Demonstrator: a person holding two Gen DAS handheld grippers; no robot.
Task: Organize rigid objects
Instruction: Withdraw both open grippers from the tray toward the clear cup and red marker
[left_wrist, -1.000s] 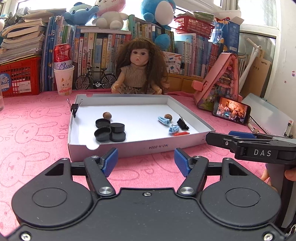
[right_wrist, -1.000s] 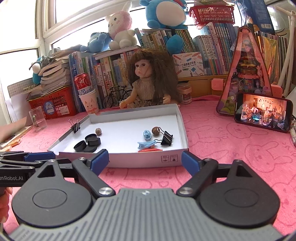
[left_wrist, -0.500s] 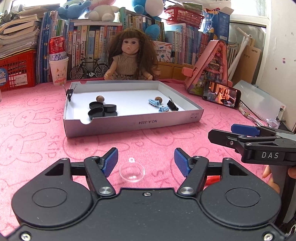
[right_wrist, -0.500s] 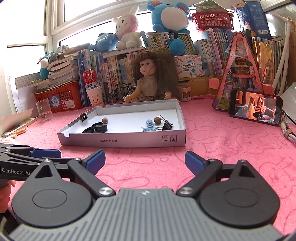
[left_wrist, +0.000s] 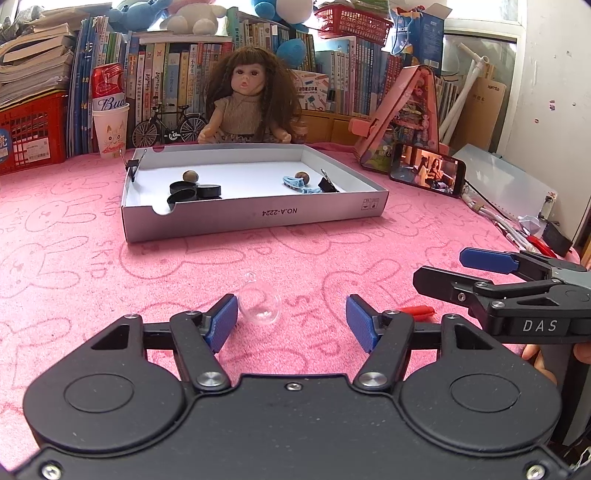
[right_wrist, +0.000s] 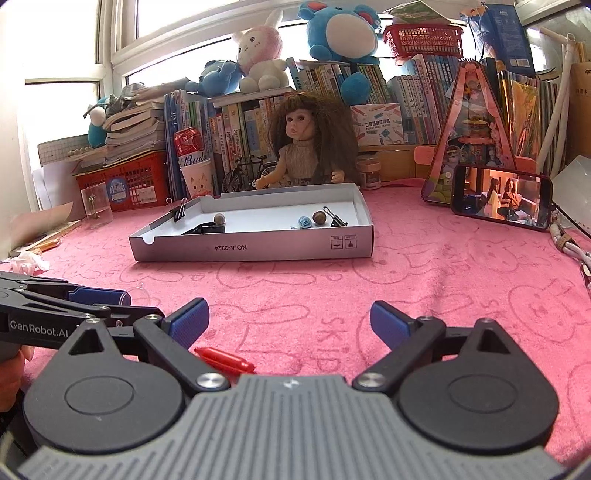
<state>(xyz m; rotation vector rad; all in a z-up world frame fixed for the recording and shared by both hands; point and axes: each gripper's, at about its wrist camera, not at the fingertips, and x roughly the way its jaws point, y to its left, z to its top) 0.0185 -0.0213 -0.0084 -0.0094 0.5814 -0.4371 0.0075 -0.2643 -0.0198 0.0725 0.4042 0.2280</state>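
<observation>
So the little clear glass bulb (left_wrist: 259, 307), round with a tiny loop on top, is lying on the fuzzy pink bunny-print cloth over the bench (left_wrist: 74, 258), just off the left gripper (left_wrist: 291, 322) toward 12 o'clock and hugging its left blue pad. That gripper's fingers are spread wide and gripping nothing. At about 3 o'clock from the bulb there's a small glossy red plastic piece (right_wrist: 225, 361), kind of capsule-shaped, flat on the cloth right under the right gripper (right_wrist: 290, 322), near its left finger. Those fingers are wide apart too, nothing between them. Further out at 12 o'clock sits the shallow white cardboard tray (left_wrist: 255, 218) with the printed front wall. Inside: flat black round caps (left_wrist: 194, 192) on the left, a brown nut-like ball (left_wrist: 191, 176) behind them, something light blue (left_wrist: 295, 182) and a black binder clip (left_wrist: 327, 184) on the right. Behind the tray sits a frizzy-haired doll (left_wrist: 251, 99) against a wall of books.
</observation>
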